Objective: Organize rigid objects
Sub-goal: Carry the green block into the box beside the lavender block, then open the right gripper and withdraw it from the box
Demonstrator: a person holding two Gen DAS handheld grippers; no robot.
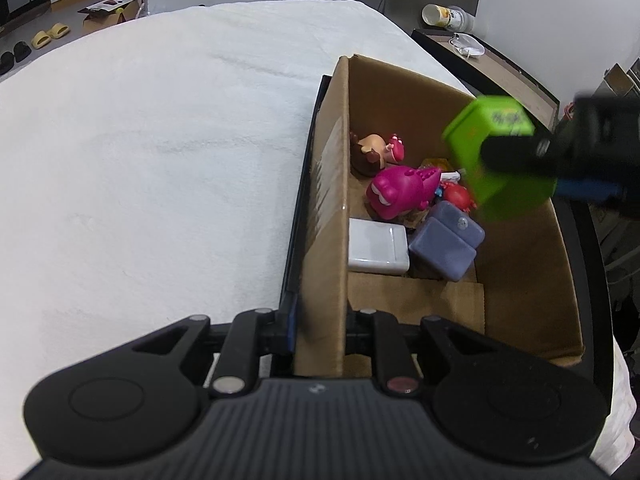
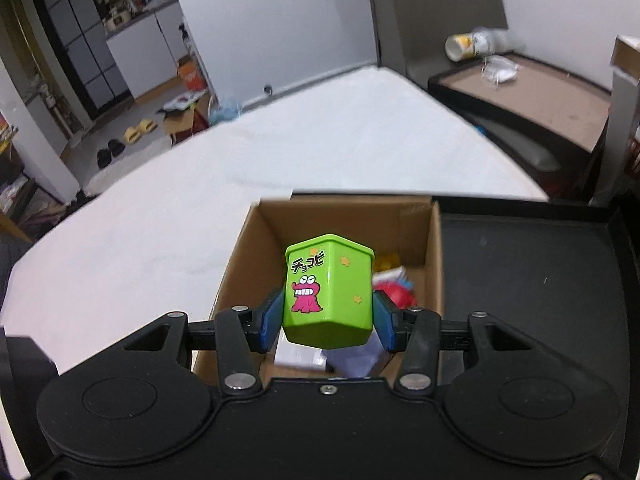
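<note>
I see the cardboard box [image 1: 400,160] sitting at the edge of the white-covered counter [image 1: 140,160], with a black tray [image 2: 540,280] just beside it, and my left tool [image 1: 320,326] is clamped together on the box's near wall, steadying it. My right tool [image 2: 326,316] is clamped on the green tin [image 2: 328,292], which hangs above the open box, not yet inside. My worry is the drop: the floor of the box is already crowded, so I judge that the tin, released from up here, could land on the pink dinosaur toy [image 1: 400,192] or the purple case [image 1: 448,242], bounce or tip, and lodge at an angle; a squeeze that shifts the left grip could also drag the box toward the counter's edge. The left wrist view lays out the contents plainly, including the white block [image 1: 378,250] and the small brown-haired figure [image 1: 370,152], while the right wrist view hides most of them behind the tin but alone shows its printed face and both blue pads [image 2: 270,320] pressing its sides
</note>
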